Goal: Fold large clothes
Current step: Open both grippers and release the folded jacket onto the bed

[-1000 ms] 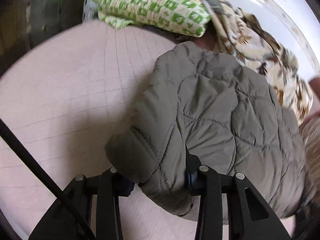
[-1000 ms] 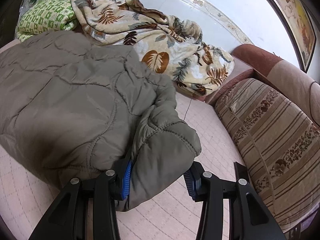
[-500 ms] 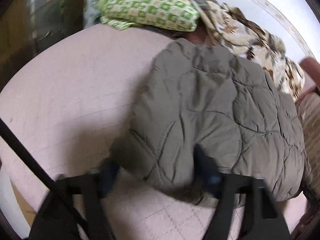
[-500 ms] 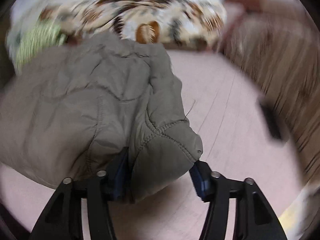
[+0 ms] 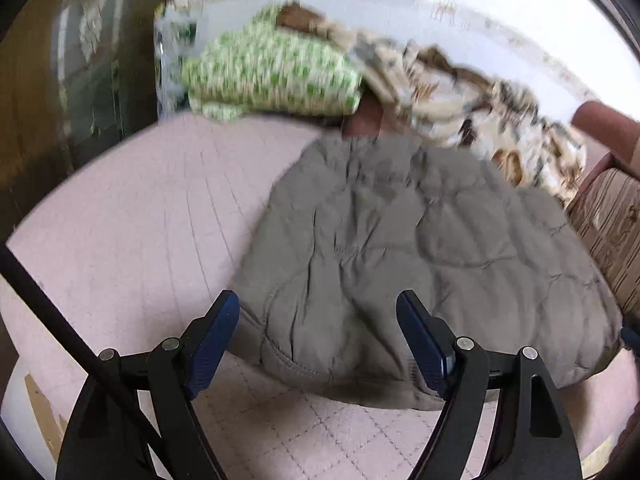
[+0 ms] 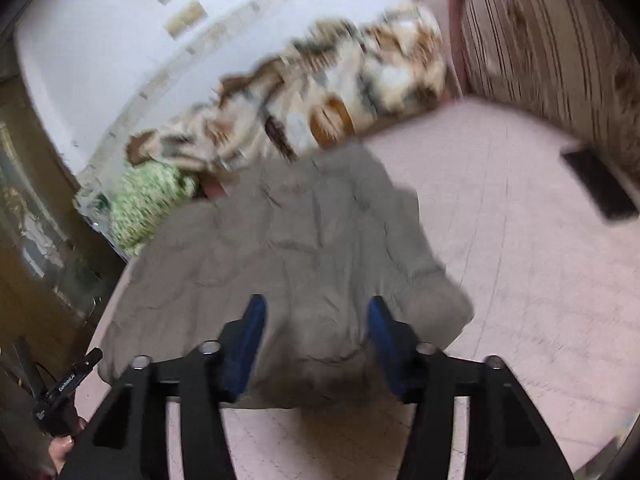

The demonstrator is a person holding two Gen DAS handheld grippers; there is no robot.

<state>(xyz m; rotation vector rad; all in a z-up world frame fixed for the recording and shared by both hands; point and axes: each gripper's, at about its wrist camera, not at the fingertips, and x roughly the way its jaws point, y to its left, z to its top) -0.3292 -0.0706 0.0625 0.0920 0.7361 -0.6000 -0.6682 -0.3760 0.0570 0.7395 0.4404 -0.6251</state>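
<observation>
The left claw (image 5: 318, 334) stands wide, nothing between its blue pads, just short of the hem of the olive-grey quilted padded jacket (image 5: 420, 248). The right claw (image 6: 316, 334) gapes too, above the jacket (image 6: 288, 248), folded on a pink quilted bed cover (image 5: 140, 220). Beyond lie a green-checked pillow (image 5: 272, 76) and leaf-print blanket (image 6: 320, 96).

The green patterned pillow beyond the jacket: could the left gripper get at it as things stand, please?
Probably yes: the left gripper is open and holds nothing, and bare pink cover left of the jacket leads to the pillow.
</observation>
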